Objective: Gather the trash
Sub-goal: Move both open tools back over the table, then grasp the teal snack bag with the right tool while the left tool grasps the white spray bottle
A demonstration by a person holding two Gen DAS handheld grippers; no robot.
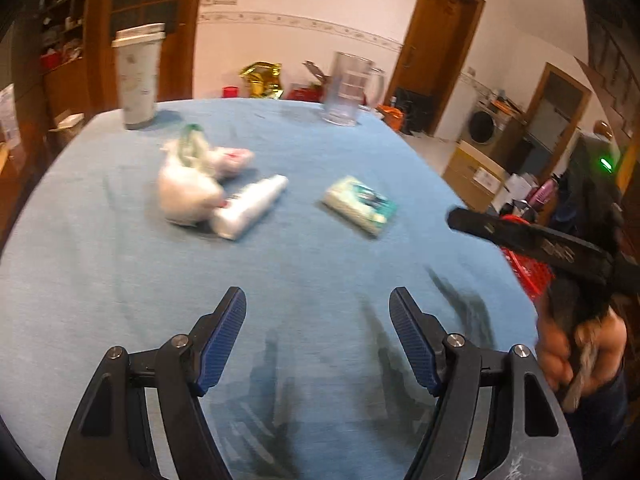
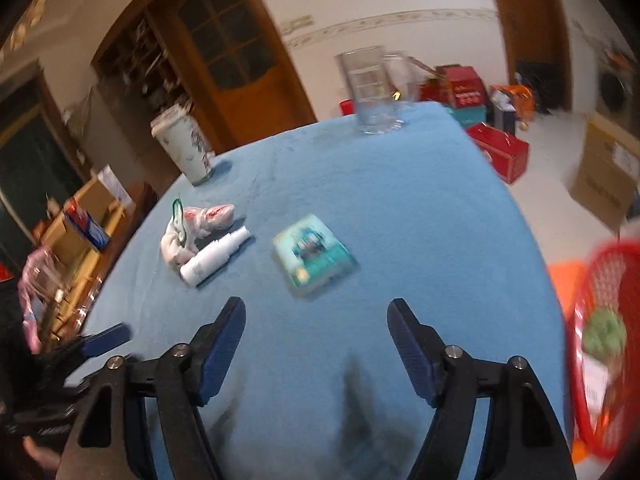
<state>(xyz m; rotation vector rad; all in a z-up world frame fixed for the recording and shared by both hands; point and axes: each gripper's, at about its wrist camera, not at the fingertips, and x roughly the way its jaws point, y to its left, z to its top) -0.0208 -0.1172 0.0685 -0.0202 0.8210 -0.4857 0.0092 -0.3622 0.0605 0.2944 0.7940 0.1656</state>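
Note:
On the blue tablecloth [image 1: 320, 272] lie a crumpled white plastic bag [image 1: 188, 184] [image 2: 192, 228], a white spray bottle [image 1: 250, 206] [image 2: 216, 256] beside it, and a teal packet [image 1: 360, 205] [image 2: 314, 254] to their right. My left gripper [image 1: 318, 312] is open and empty, above the near part of the table. My right gripper [image 2: 316, 322] is open and empty, just short of the teal packet. The right gripper also shows in the left wrist view [image 1: 520, 236] at the table's right edge. A red mesh basket [image 2: 600, 344] [image 1: 528, 272] with some trash in it stands beside the table on the right.
A tall white cup [image 1: 138, 76] [image 2: 184, 148] stands at the back left of the table and a clear glass jug [image 1: 348, 88] [image 2: 374, 88] at the back. Red boxes [image 2: 500, 152] and cardboard boxes [image 2: 600, 184] lie on the floor beyond the table.

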